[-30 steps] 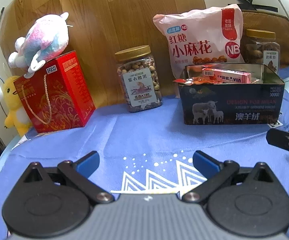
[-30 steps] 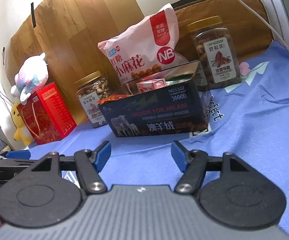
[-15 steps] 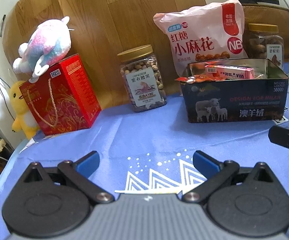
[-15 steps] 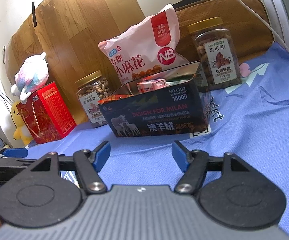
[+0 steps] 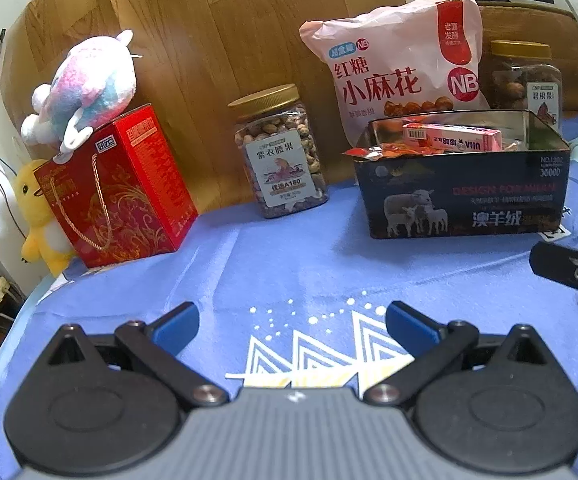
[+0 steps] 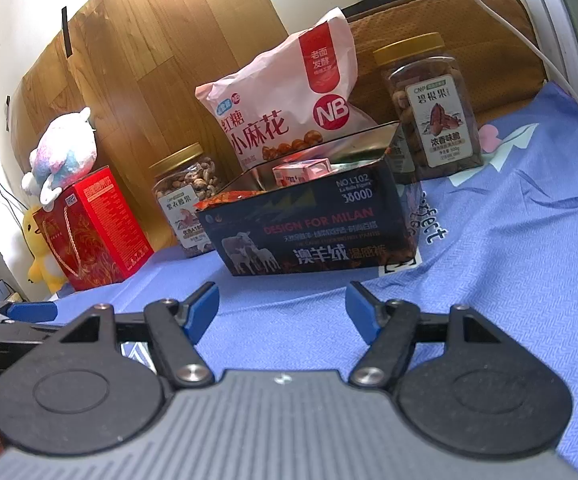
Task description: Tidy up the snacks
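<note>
At the left of the frame a plush toy (image 5: 85, 76) perches on the red gift box (image 5: 117, 184); a nudge would topple it. The left gripper (image 5: 291, 322) spreads wide and empty at bottom centre. Mid-frame, the nut jar (image 5: 283, 152) stands free and could tip if clipped. At right the tin (image 5: 465, 192) holds a pink box (image 5: 453, 140) and packets, with the snack bag (image 5: 401, 60) leaning behind, liable to slump. The right gripper (image 6: 283, 308) is also wide and empty
</note>
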`<move>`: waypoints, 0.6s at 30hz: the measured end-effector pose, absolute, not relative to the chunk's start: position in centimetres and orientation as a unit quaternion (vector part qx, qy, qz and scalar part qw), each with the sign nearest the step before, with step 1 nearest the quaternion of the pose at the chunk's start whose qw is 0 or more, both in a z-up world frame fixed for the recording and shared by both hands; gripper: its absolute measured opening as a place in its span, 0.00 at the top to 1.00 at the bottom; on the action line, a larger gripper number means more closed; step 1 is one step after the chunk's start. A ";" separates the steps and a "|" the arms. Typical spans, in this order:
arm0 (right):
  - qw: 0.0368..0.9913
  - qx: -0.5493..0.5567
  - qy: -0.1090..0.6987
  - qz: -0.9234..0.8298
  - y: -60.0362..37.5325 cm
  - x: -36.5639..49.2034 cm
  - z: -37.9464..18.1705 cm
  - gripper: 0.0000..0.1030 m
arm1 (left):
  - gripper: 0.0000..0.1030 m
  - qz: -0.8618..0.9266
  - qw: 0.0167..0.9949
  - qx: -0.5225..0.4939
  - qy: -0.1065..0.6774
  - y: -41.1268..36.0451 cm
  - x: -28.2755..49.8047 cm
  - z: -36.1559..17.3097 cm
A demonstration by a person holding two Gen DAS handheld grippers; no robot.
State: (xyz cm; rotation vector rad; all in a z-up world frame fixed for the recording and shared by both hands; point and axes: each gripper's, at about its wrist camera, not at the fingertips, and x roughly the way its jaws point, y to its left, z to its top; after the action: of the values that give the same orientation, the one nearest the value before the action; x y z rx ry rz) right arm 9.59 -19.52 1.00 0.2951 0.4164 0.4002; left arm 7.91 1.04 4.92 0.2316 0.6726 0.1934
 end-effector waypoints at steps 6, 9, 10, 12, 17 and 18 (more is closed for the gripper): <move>0.948 0.146 0.204 0.196 -19.6 9.6 1.0 0.30 | 0.00 0.090 0.932 0.106 0.335 1.2 7.9 5.0; 0.948 0.147 0.204 0.196 -19.7 9.6 1.1 0.30 | 0.00 0.087 0.930 0.106 0.342 1.1 8.0 4.9; 0.948 0.147 0.204 0.196 -19.7 9.6 1.1 0.30 | 0.00 0.085 0.929 0.105 0.343 1.1 7.9 4.8; 0.948 0.147 0.204 0.196 -19.7 9.6 1.1 0.30 | 0.00 0.085 0.929 0.104 0.345 1.0 7.9 4.8; 0.948 0.147 0.203 0.196 -19.7 9.6 1.0 0.30 | 0.00 0.078 0.928 0.099 0.351 1.1 8.0 4.8; 0.948 0.147 0.204 0.196 -19.7 9.6 1.0 0.30 | 0.00 0.076 0.927 0.098 0.353 1.1 8.0 4.8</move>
State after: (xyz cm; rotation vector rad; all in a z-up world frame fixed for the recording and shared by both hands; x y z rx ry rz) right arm 9.60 -19.69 1.03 0.2998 0.4142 0.3985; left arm 8.00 1.13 4.84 0.2005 0.7230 0.1560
